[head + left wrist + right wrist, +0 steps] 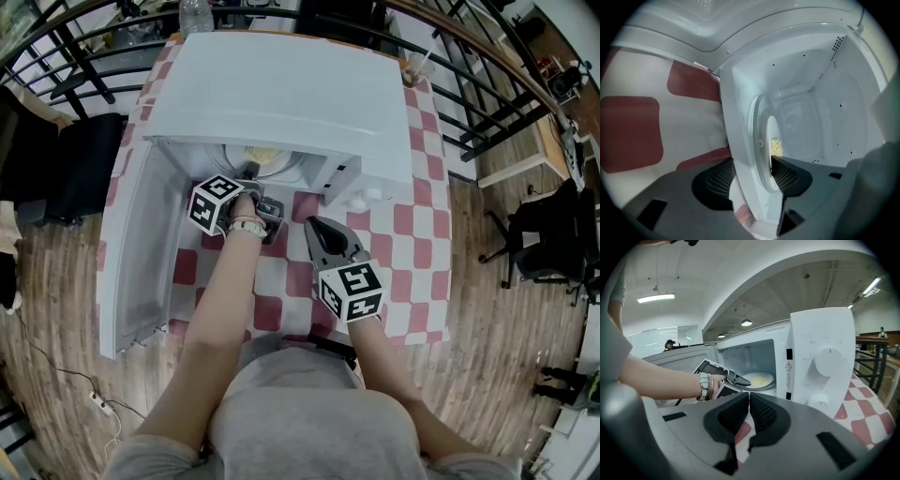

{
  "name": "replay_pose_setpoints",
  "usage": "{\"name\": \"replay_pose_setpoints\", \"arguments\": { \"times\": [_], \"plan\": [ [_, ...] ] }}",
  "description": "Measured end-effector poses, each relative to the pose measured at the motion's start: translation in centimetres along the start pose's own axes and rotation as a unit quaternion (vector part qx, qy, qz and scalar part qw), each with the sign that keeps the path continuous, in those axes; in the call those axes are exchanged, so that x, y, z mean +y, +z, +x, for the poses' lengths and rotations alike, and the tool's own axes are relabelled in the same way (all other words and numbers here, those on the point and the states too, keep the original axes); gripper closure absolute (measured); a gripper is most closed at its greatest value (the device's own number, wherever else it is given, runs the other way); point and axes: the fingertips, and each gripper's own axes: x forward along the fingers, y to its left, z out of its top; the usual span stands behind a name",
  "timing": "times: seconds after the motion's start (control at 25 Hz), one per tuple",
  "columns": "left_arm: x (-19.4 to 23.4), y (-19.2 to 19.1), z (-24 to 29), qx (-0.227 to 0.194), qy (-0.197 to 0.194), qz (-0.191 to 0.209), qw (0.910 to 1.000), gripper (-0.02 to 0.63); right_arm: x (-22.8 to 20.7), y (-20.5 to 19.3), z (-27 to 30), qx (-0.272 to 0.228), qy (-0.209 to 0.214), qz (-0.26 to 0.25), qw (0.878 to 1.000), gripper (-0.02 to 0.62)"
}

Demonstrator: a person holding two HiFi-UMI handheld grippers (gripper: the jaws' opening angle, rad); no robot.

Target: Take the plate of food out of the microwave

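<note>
1. Head view: one white microwave (pixel 281 94) on a checked worktop (pixel 412 234), with its door (pixel 141 253) swung wide left. One bottle (pixel 195 14) and one cup (pixel 415 67) stand behind it, and one chair (pixel 553 234) is off right. Two tools: the left tool (pixel 251 173) is at the oven mouth, the right tool (pixel 314 225) is apart from it, over the worktop in front. One plate (pixel 267 159) is inside, mostly hidden under the roof.
2. Left gripper view, rolled sideways: jaws spread, one pad outside the sill (pixel 740 187), the other over the plate rim. Sill, turntable (pixel 757 126) edge and rim lie between them, and no squeeze shows. The plate is white and round, sits on the turntable and carries yellow food (pixel 776 147).
3. Right gripper view: jaws pressed together, nothing in them. Two knobs (pixel 828 355) are on the panel. The left arm, with two bracelets (pixel 705 385), crosses in front of the door. The plate is shallow and pale, inside the cavity. One person (pixel 669 344) is far back.
</note>
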Motion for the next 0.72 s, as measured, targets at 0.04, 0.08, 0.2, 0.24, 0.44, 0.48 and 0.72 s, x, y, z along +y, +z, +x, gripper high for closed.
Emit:
{"name": "replay_pose_setpoints", "arguments": {
  "times": [0.04, 0.08, 0.2, 0.24, 0.44, 0.48, 0.72],
  "plan": [
    [0.0, 0.0, -0.1, 0.001, 0.0, 0.001, 1.0, 0.356, 0.0, 0.0, 0.0, -0.001, 0.0, 0.001, 1.0, 0.569],
    [0.0, 0.0, -0.2, 0.001, 0.0, 0.001, 1.0, 0.359, 0.1, 0.1, 0.0, -0.001, 0.0, 0.001, 1.0, 0.569],
    [0.1, -0.1, -0.5, 0.002, -0.002, -0.004, 1.0, 0.371, 0.3, 0.1, -0.2, -0.004, 0.002, 0.001, 1.0, 0.569],
    [0.2, -0.2, -0.7, 0.001, -0.002, -0.006, 1.0, 0.375, 0.4, 0.1, -0.3, -0.004, 0.003, 0.0, 1.0, 0.569],
    [0.0, -0.3, -1.4, -0.002, -0.003, -0.009, 1.0, 0.423, 0.5, 0.1, -0.5, -0.006, 0.004, 0.003, 1.0, 0.569],
    [0.0, -0.3, -1.5, -0.003, -0.003, -0.007, 1.0, 0.436, 0.5, 0.1, -0.5, -0.006, 0.004, 0.003, 1.0, 0.569],
    [-0.3, -0.3, -2.1, -0.004, -0.004, 0.003, 1.0, 0.485, 1.0, 0.1, -0.7, -0.007, 0.009, -0.001, 1.0, 0.569]
  ]
}}
